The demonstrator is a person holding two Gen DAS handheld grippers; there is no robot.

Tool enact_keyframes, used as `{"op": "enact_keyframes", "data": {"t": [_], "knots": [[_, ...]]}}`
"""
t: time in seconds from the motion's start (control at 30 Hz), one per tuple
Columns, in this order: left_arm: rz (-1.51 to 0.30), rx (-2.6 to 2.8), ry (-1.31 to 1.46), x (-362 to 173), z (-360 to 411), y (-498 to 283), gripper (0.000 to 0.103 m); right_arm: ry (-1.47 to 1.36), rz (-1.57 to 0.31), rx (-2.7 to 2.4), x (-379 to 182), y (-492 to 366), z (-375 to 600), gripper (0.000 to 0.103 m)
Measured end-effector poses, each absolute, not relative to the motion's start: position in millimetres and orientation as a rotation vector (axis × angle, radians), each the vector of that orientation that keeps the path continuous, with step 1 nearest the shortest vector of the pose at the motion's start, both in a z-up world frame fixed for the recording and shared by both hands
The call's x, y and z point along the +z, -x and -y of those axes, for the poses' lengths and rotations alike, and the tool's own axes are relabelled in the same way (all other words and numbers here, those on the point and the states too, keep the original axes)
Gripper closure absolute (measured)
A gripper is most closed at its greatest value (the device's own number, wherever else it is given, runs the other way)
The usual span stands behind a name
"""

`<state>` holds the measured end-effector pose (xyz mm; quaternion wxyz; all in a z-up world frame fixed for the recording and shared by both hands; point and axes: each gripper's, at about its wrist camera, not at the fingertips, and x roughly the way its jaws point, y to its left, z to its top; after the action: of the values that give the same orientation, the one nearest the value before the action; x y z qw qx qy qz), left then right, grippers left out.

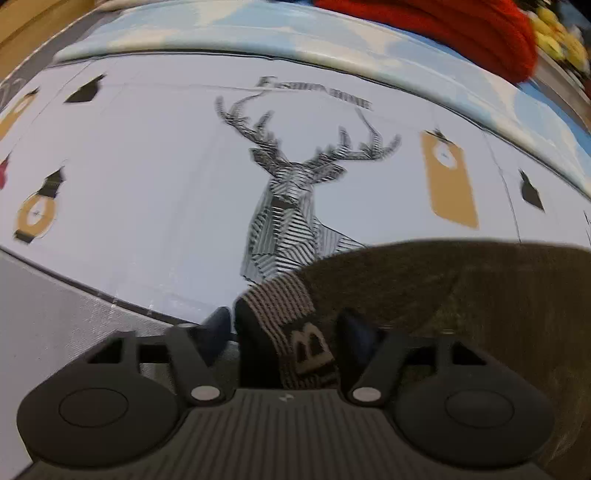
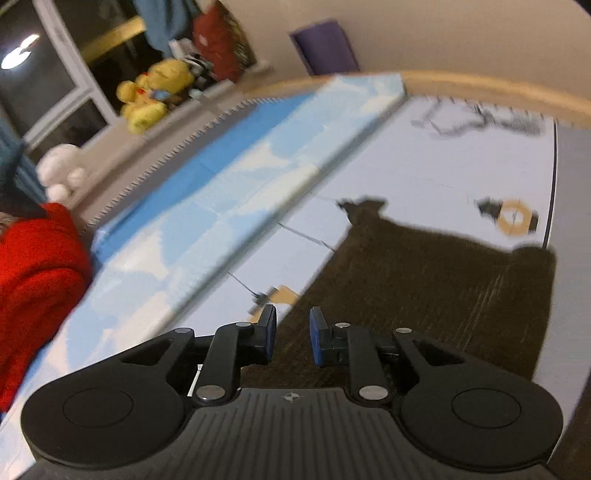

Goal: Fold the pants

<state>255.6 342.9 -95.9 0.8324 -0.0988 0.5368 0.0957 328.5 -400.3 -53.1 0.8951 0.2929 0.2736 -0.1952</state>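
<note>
The dark brown pants (image 1: pixel 461 306) lie on a white mat with a deer print (image 1: pixel 291 192). My left gripper (image 1: pixel 284 325) has its jaws spread either side of the striped waistband (image 1: pixel 295 332), which bears a letter B and bunches up between the fingers. In the right wrist view the pants (image 2: pixel 436 288) spread out flat ahead over the mat. My right gripper (image 2: pixel 293 332) hovers over their near edge with its blue-padded jaws apart and nothing between them.
A blue cloud-pattern mat (image 2: pixel 221 192) borders the white mat (image 2: pixel 424 166). A red knitted garment (image 2: pixel 33 288) lies on it, also in the left wrist view (image 1: pixel 443 29). A yellow plush toy (image 2: pixel 155 92) and a white one (image 2: pixel 62 170) sit on the ledge by the window.
</note>
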Motion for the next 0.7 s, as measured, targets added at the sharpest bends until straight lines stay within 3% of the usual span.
{"op": "enact_keyframes", "data": {"t": [0.03, 0.07, 0.2, 0.27, 0.37, 0.43, 0.63, 0.7], "knots": [[-1.128, 0.199, 0.195, -94.3, -342.3, -255.6, 0.053, -0.589, -0.552, -0.38, -41.2, -320.2, 396.7, 0.076], [-1.11, 0.198, 0.214, -90.4, -345.3, -255.1, 0.06, -0.565, -0.54, -0.351, -29.2, -310.9, 392.5, 0.071], [-0.968, 0.252, 0.222, -67.1, -344.9, -246.3, 0.059, -0.434, -0.505, -0.225, 20.3, -260.3, 380.2, 0.06], [-0.988, 0.261, 0.144, -65.5, -332.6, -244.9, 0.049, -0.375, -0.5, -0.173, 36.0, -230.6, 378.4, 0.051], [-0.989, 0.258, 0.09, -59.7, -328.2, -236.7, 0.047, -0.321, -0.553, -0.135, 40.7, -183.9, 384.9, 0.045], [-0.96, 0.304, 0.104, -46.6, -334.9, -224.0, 0.047, -0.309, -0.588, -0.157, 33.9, -152.4, 398.6, 0.045], [-0.995, 0.373, 0.496, 1.1, -362.2, -167.1, 0.047, -0.43, -0.645, -0.354, 8.7, -72.6, 472.6, 0.047], [-0.984, 0.363, 0.485, 20.2, -356.6, -145.5, 0.047, -0.477, -0.648, -0.418, -5.6, -48.4, 497.2, 0.062]]}}
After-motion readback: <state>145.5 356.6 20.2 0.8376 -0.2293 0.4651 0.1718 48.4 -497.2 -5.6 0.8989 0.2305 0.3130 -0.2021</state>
